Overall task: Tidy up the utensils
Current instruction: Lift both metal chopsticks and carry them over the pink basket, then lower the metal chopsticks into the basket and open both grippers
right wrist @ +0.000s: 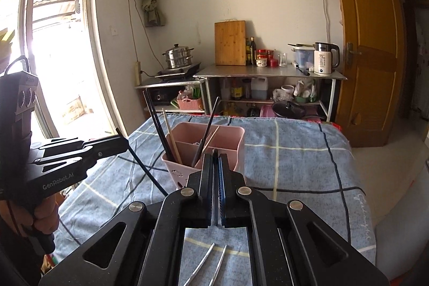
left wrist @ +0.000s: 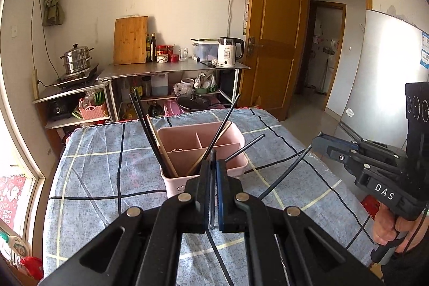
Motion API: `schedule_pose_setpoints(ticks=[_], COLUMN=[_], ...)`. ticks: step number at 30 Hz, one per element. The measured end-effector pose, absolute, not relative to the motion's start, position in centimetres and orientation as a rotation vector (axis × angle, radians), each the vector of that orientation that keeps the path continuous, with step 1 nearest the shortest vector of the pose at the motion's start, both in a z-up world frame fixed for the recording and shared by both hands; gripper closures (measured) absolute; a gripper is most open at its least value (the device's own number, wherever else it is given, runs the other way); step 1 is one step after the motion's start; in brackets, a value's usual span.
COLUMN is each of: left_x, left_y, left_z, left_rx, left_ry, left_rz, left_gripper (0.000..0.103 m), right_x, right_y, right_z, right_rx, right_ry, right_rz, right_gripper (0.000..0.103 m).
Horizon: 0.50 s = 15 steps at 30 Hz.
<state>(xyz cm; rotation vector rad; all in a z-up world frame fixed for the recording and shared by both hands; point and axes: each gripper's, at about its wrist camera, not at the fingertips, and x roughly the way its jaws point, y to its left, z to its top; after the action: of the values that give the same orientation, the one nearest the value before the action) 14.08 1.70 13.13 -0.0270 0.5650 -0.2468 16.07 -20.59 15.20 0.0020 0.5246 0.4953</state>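
Note:
A pink divided utensil holder (left wrist: 203, 144) stands on the checked blue tablecloth; it also shows in the right wrist view (right wrist: 214, 144). Several black and wooden chopsticks (left wrist: 150, 136) lean in its near compartments. My left gripper (left wrist: 213, 160) is shut on a black chopstick (left wrist: 212, 189), held just in front of the holder. My right gripper (left wrist: 321, 142) is shut on another black chopstick (left wrist: 284, 176), to the right of the holder. In the right wrist view the right gripper (right wrist: 215, 156) has its jaws closed together. Two metal utensil handles (right wrist: 211, 264) lie on the cloth beneath it.
The table (left wrist: 112, 178) carries the blue checked cloth. Behind it a steel rack (left wrist: 171, 69) holds a kettle (left wrist: 228, 51), jars, a cutting board and a steamer pot (left wrist: 76, 59). A wooden door (left wrist: 273, 31) and fridge (left wrist: 380, 66) stand right; a window (right wrist: 53, 44) stands left.

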Motion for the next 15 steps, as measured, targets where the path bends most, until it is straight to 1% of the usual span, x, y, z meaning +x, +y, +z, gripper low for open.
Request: schedule_pose_setpoints(ticks=[9, 15], left_x=[13.9, 13.5], left_y=[1.1, 1.7], left_z=[13.6, 14.7], left_rx=[-0.012, -0.022], left_ry=[0.57, 0.556], left_rz=[-0.25, -0.257], left_gripper=[0.099, 0.099], right_x=[15.7, 15.1], right_y=[-20.5, -20.8], right_z=[15.3, 16.5], right_rx=[-0.005, -0.008], right_ry=[0.523, 0.489], right_rz=[0.5, 0.51], right_gripper=[0.099, 0.099])
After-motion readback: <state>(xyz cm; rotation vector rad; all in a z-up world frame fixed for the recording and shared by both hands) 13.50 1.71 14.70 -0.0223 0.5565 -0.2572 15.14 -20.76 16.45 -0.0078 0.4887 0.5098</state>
